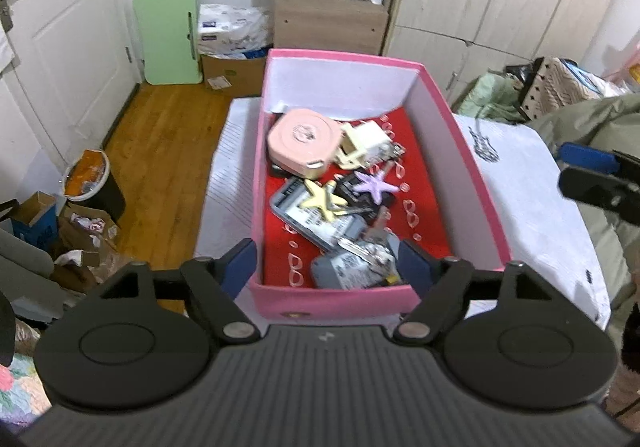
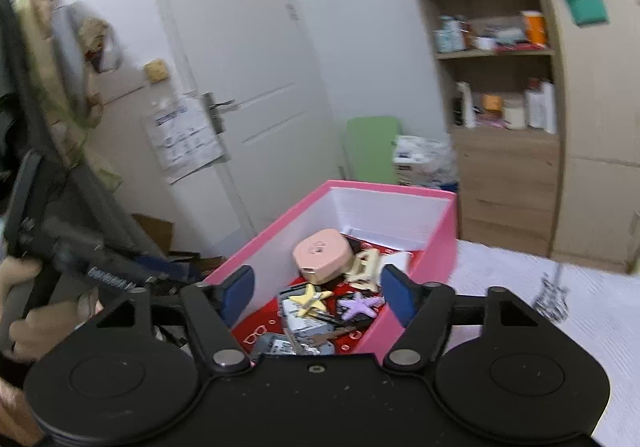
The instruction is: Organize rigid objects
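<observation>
We held both tools wide open and empty: the left tool point(image 1: 327, 267) above the near end of the pink box point(image 1: 452, 135) on the white-covered desk point(image 1: 532, 207), the right tool point(image 2: 316, 293) beside it. Two starfish clips point(image 1: 322, 201), a pink case point(image 1: 304, 143) and other small items lay inside.

surface: bench point(image 1: 520, 183) under a white textured cloth | on it: open pink box point(image 1: 460, 151), standing upright near the middle | cloth: dark printed mark point(image 1: 486, 149) just right of the box
</observation>
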Tool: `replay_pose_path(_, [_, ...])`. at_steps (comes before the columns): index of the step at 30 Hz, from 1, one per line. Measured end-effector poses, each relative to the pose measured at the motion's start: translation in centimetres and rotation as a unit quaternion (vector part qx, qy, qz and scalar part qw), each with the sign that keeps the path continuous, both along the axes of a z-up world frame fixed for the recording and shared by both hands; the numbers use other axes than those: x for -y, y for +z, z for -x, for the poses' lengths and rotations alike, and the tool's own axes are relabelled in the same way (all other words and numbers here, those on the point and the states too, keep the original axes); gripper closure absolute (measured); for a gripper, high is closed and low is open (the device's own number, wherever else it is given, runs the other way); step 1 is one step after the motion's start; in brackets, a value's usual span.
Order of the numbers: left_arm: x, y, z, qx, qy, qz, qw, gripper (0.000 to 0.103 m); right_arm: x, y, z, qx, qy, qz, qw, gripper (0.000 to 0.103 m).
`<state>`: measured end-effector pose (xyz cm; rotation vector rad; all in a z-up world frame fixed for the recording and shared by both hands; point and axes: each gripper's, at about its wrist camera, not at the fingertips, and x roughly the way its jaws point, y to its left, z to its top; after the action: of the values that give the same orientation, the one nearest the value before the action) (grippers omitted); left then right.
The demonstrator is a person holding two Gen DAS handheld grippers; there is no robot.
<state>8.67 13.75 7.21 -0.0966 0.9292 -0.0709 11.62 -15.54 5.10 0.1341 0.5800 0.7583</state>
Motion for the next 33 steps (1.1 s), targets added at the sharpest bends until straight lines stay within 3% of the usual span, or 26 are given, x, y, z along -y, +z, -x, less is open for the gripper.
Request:
replay_pose_path(2, [0.4, 0.0, 0.1, -0.009, 0.002, 0.003, 1.0, 0.016, 0.5, 0.2, 0.2, -0.02, -0.049, 0.0, 0.999, 0.002])
replay_pose_path(6, [1.6, -0.1, 0.4, -0.02, 0.003, -0.008, 0.9998, 0.015, 1.6, 0.5, 1.2, -0.035, -0.115, 0.022, 0.993, 0.002])
replay_pose_path(13, [4.0, -0.9, 1.4, -0.02, -0.014, -0.006, 0.9997, 0.015, 3.2, 0.4, 2.4, -0.092, -0.104, 0.023, 0.99, 0.002])
replay_pose_path(21, [6.7, -0.9, 2.3, 0.001, -0.006, -0.042, 0.9991, 0.015, 3.4, 0.1, 4.3, -0.077, -0.147, 0.098, 0.981, 0.002])
replay_pose_path(28, [8.8, -1.5, 2.5, 0.003, 0.003, -0.072, 0.9974, 0.015, 4.5, 0.2, 4.9, -0.084, -0.172, 0.117, 0.975, 0.002])
replay_pose_path(33, [9.4, -1.5, 2.6, 0.003, -0.001, -0.059, 0.9982, 0.015, 4.8, -0.2, 5.1, -0.093, -0.173, 0.12, 0.973, 0.002])
